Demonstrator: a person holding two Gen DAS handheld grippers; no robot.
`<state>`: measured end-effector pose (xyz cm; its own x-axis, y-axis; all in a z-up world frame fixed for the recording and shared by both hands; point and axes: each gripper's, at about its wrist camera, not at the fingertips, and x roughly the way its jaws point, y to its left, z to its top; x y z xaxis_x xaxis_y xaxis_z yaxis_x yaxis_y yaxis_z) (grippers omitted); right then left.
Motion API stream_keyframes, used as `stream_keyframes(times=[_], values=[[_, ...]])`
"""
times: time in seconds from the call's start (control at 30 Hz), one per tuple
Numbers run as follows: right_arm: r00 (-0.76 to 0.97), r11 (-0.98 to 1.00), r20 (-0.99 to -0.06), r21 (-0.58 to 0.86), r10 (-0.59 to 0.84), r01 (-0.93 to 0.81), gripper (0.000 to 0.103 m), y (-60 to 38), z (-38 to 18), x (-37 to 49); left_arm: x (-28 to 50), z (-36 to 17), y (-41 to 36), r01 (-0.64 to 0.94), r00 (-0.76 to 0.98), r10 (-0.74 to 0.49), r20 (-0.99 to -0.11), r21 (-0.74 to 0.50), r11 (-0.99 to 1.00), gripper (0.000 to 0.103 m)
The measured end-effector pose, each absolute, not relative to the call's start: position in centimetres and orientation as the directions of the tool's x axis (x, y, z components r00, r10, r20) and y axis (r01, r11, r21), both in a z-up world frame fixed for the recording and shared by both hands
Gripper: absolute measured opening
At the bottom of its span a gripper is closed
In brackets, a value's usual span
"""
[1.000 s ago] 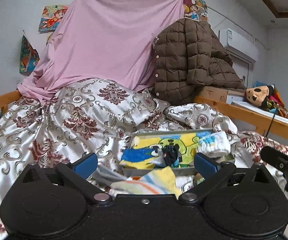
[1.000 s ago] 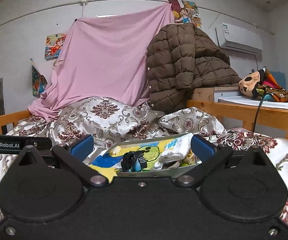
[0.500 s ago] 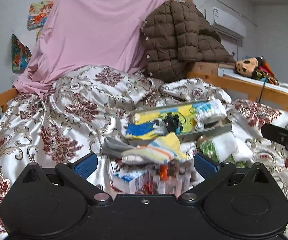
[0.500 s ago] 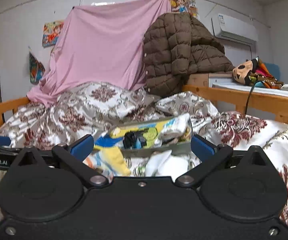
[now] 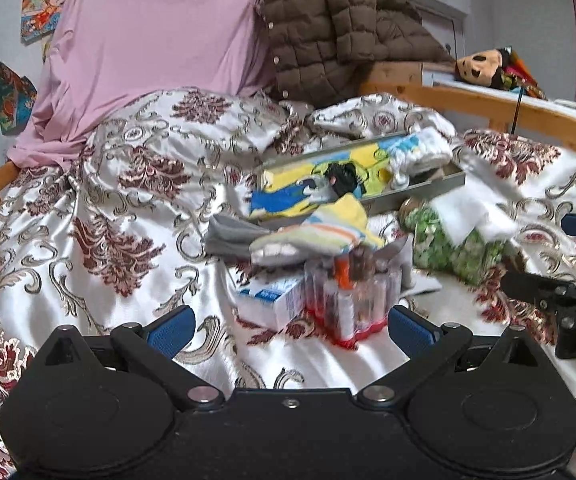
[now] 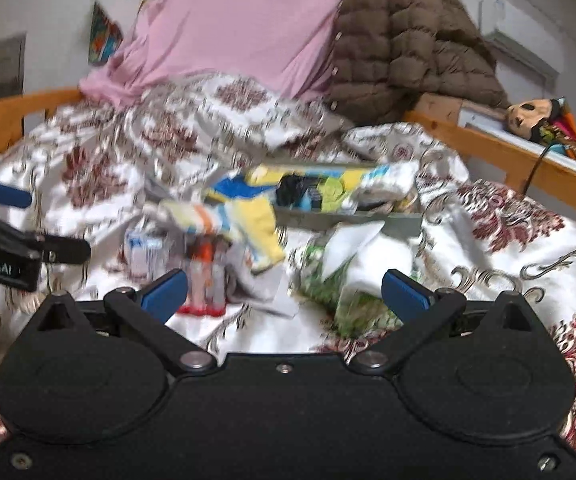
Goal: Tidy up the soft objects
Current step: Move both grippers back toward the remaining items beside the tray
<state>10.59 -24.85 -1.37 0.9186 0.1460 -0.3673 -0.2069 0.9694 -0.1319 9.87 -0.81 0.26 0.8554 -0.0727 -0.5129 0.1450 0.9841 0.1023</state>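
Nearest the left wrist camera, the left hand-held gripper (image 5: 290, 326) has its blue-padded fingers spread wide with nothing between them, poised above the patterned bedspread (image 5: 120, 208). The right hand-held gripper (image 6: 284, 290) is likewise spread and empty; in the left view its black frame shows at the right edge.

Just beyond the left gripper's fingers sits a clear pack of small bottles with a red base (image 5: 352, 300), touching a white and blue carton (image 5: 272, 300) on its left. Right of these lies a green-patterned soft pack (image 5: 444, 244) with a white cloth (image 5: 468, 208) draped over it (in the right wrist view this pack lies just ahead of the right gripper's fingers, though motion blur smears its edges).

Behind the bottles, a yellow striped sock (image 5: 324, 228) lies partly over a grey cloth (image 5: 228, 234). Touching the sock at its far side is a shallow grey tray (image 5: 420, 192), tilted on the rumpled bedspread, holding a blue and yellow cartoon-print cloth (image 5: 300, 188), a small black item (image 5: 344, 180) and a rolled white and blue sock (image 5: 420, 156) at its right end.

Farther back, a pink sheet (image 5: 160, 36) hangs against the wall beside a brown quilted jacket (image 5: 340, 28). A wooden bed rail (image 5: 488, 108) runs along the right, with a plush toy (image 5: 484, 68) beyond it.
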Motion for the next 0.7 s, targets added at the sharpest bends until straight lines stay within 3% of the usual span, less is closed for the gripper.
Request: stream_keyframes(times=[0.33,0.57,0.7], values=[[0.835,0.934,-0.528,-0.199,0.153,-0.297,0.102,-21.8,-3.4,12.4,11.5,-1.9,-0.7,0.131,0.785,-0.021,-0.620,0.133,0.983,0.102],[0.818,0.920,-0.549,-0.206,0.173,-0.333,0.102,-21.2,-4.5,13.1,12.7,-2.5,-0.5,0.125,0.773,0.016,-0.634,0.177,0.976,0.102],[0.837,0.903,-0.517,-0.251,0.180,-0.349,0.102,-20.6,-5.0,14.1,13.4,-2.4,-0.2,0.108,0.775,0.032,-0.631,0.182,0.977,0.102]])
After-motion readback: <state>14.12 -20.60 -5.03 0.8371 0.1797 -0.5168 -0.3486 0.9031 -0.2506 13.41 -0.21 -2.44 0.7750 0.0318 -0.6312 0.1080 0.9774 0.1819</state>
